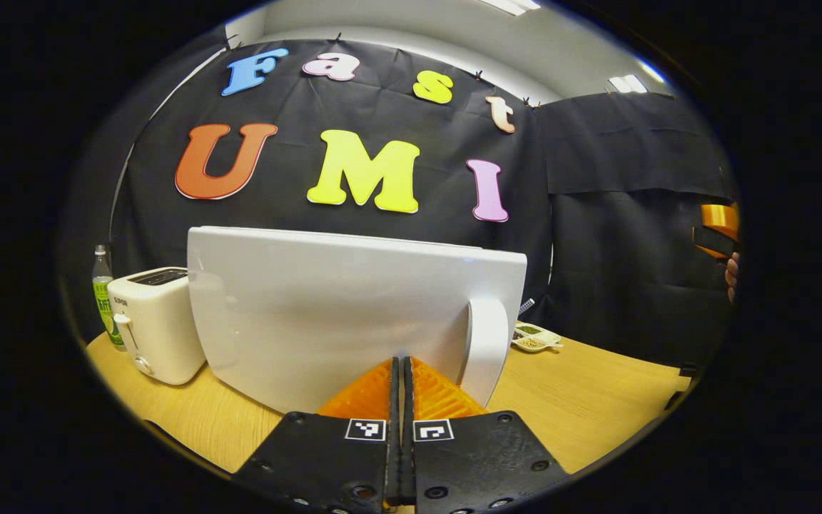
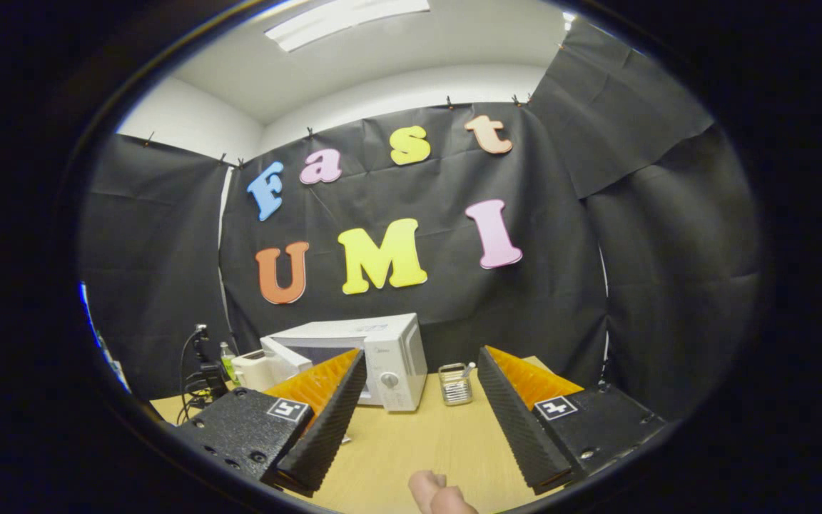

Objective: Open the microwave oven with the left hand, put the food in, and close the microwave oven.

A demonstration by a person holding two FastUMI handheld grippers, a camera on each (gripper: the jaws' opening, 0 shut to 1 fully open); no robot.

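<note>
Your left gripper (image 1: 400, 400), fingers pressed together on nothing, sits just before the microwave door (image 1: 340, 307) beside its handle (image 1: 486, 350); your right gripper (image 2: 414, 400) hangs wide and empty, microwave (image 2: 375, 357) ahead; risk: closed fingers may slide off the handle.

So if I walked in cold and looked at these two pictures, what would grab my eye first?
Probably the big white microwave door, swung open and looming right in front of the shut left tongs in the left gripper view. In the right gripper view the microwave sits farther back on the wooden table, framed between the wide-open right tongs. A white toaster stands beside it.
</note>
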